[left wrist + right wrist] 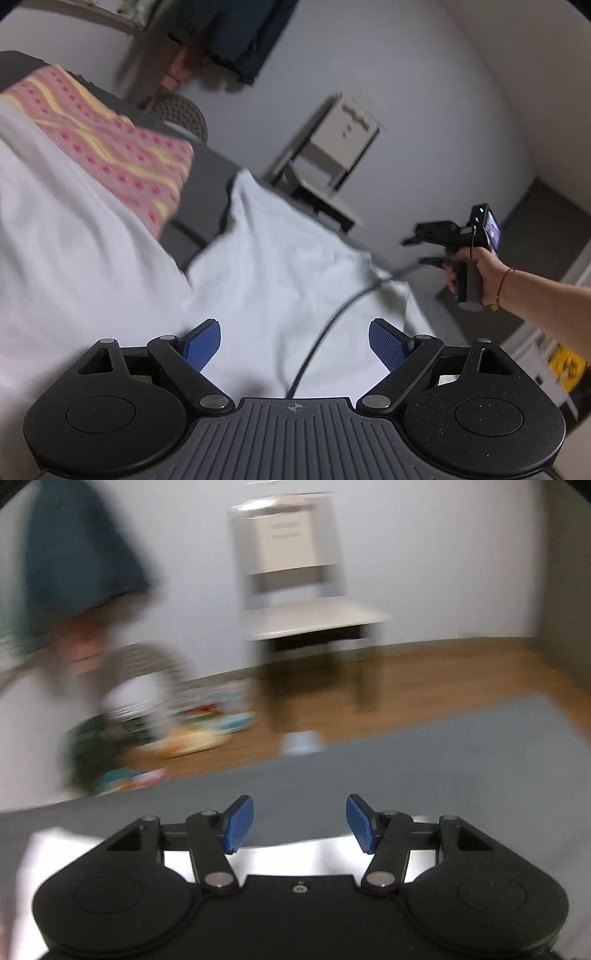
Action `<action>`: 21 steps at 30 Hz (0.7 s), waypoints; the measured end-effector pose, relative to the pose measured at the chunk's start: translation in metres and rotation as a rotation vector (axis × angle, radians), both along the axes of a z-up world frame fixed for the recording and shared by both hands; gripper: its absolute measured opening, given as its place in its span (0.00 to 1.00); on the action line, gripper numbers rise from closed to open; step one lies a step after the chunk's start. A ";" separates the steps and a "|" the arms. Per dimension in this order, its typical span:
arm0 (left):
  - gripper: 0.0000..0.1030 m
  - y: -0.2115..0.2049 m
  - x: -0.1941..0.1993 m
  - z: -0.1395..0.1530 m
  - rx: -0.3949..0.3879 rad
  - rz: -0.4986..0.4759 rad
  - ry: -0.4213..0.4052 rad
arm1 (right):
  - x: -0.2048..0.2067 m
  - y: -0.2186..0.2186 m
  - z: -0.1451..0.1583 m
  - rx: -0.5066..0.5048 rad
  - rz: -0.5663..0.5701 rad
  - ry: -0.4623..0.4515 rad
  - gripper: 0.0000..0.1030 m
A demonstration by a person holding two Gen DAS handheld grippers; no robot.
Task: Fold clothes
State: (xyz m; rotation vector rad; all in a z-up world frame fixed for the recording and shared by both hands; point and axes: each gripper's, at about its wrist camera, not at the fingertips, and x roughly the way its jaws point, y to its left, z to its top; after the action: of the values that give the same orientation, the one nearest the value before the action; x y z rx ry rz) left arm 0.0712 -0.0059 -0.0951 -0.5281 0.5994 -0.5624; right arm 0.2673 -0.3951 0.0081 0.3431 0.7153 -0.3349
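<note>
A white garment [280, 258] lies spread over the grey surface [207, 177] in the left wrist view, with a sleeve or corner reaching toward the upper right. My left gripper [294, 345] hovers open just above it, blue pads apart, holding nothing. A pink and yellow patterned cloth [110, 144] lies on the white fabric at the upper left. My right gripper [424, 249] is seen at the right, held in a hand beyond the garment's edge. In the right wrist view that right gripper [300, 823] is open and empty above the grey surface [406, 768], with white fabric [280, 856] under its base.
A black cable [332, 325] runs across the white garment. A white chair [295, 602] stands on the wooden floor [424, 686] by the wall. Blurred coloured items [199, 727] lie on the floor at the left. A dark blue garment [81, 554] hangs at the upper left.
</note>
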 end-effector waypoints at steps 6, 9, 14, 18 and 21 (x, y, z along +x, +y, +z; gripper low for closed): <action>0.85 0.002 0.003 -0.002 -0.024 -0.031 0.035 | 0.084 0.157 -0.002 0.170 0.334 0.074 0.45; 0.85 -0.005 0.007 -0.009 -0.008 -0.086 0.072 | 0.122 0.214 -0.023 0.107 0.356 0.142 0.41; 0.85 -0.009 0.012 -0.014 -0.013 -0.132 0.089 | 0.149 0.263 -0.057 -0.033 0.327 0.236 0.38; 0.85 -0.008 0.018 -0.018 -0.024 -0.136 0.104 | 0.150 0.276 -0.076 -0.139 0.290 0.260 0.12; 0.85 -0.005 0.023 -0.022 -0.034 -0.122 0.129 | 0.155 0.273 -0.070 -0.134 0.277 0.210 0.04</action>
State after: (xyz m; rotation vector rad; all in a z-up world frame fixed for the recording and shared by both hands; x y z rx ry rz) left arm 0.0939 -0.0113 -0.1175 -0.5658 0.7487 -0.6580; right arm 0.4228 -0.1221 -0.0615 0.0791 0.9299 -0.1550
